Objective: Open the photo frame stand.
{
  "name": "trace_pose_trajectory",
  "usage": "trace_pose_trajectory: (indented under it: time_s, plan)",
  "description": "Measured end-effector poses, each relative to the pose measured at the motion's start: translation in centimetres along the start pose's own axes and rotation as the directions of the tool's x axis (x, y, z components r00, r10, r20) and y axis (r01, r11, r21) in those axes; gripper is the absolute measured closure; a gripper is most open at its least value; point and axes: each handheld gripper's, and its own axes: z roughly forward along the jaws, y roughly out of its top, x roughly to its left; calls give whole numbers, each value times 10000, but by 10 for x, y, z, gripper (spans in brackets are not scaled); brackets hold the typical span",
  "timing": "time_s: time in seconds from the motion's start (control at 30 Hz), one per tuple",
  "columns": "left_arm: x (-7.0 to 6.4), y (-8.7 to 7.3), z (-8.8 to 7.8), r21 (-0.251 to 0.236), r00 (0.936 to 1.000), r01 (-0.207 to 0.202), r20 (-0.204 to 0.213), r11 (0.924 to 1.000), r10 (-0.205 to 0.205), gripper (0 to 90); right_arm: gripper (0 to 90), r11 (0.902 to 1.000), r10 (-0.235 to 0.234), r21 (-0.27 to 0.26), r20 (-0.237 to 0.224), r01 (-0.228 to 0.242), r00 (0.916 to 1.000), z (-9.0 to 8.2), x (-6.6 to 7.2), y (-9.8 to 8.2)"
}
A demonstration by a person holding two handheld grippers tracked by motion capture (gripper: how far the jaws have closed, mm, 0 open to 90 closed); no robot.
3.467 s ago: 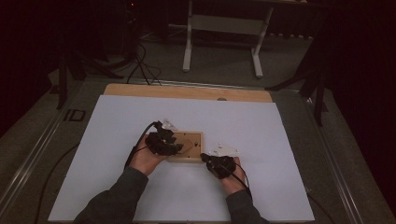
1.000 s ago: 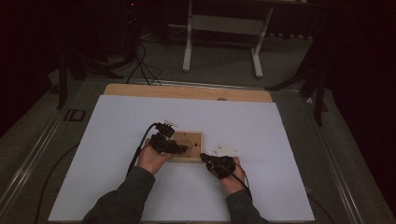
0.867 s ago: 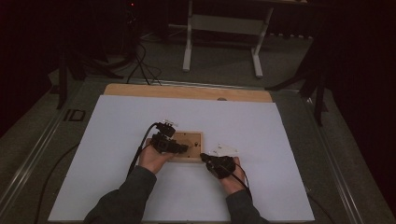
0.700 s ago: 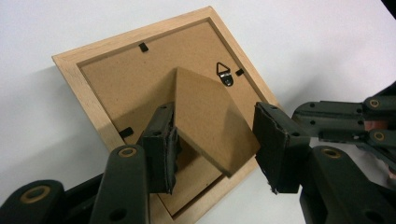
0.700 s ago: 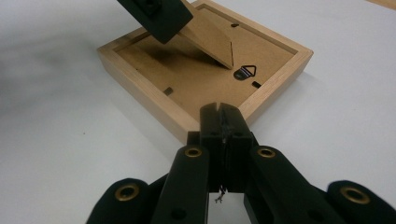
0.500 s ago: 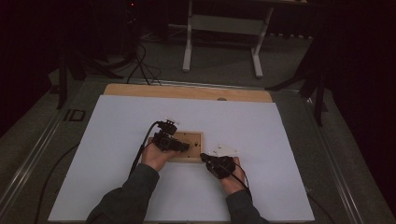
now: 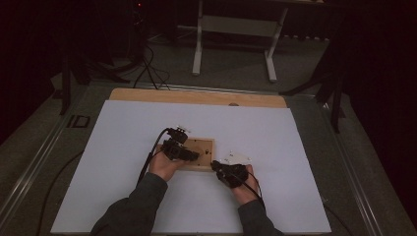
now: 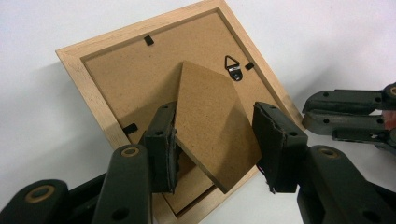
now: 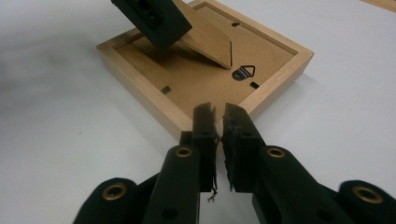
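Observation:
A light wooden picture frame (image 7: 205, 143) lies face down on the white table top, its brown backing board (image 8: 135, 84) upward. The hinged cardboard stand (image 8: 210, 107) on the back is tilted up off the board. My left gripper (image 8: 217, 140) is over the frame (image 9: 140, 79), its pads against the two side edges of the stand (image 9: 208, 42). My right gripper (image 9: 218, 109) rests low at the frame's near corner. Its jaws have just been opening and stand a narrow slit apart with nothing between them.
A metal triangle hanger (image 8: 232, 65) and small black tabs sit on the backing. A small white object (image 7: 237, 158) lies by the right hand. The white sheet (image 7: 295, 147) covers a wooden table whose far edge (image 7: 196, 96) shows; a white-legged stand (image 7: 199, 44) is beyond.
Since the earliest frame the left hand has turned a little over the frame. Over the last second both hands stay where they were.

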Motion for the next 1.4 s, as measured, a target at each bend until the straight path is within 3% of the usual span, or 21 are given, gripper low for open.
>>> trace_pose_trajectory:
  time_s: [0.17, 0.33, 0.67, 0.93, 1.3, 1.4]
  plan:
    - [-6, -2, -2, -107, 9986, -471, -242, 9988, 469, 535, 770, 10000, 36, 72, 65, -36, 10000, -1, -2, 0]
    - [-14, -8, -6, -242, 9931, -1036, -579, 9943, 1020, 536, 723, 9998, 194, 34, -29, -194, 9998, -4, -5, 2]
    - [-24, -27, -11, -806, 9749, -2002, -1161, 9764, 1903, 536, 664, 9988, 472, -135, -225, -475, 9986, -11, -10, 6]
    - [-33, -48, -17, -1252, 9522, -2788, -1649, 9522, 2571, 538, 617, 9969, 693, -333, -422, -708, 9967, -14, -13, 10]
    - [-38, -75, -20, -1892, 9167, -3738, -2246, 9080, 3306, 540, 560, 9941, 945, -455, -860, -987, 9918, -14, -15, 13]
    - [-39, -80, -21, -1966, 9108, -3892, -2285, 8999, 3439, 541, 550, 9931, 1017, -492, -948, -1067, 9903, -13, -15, 14]
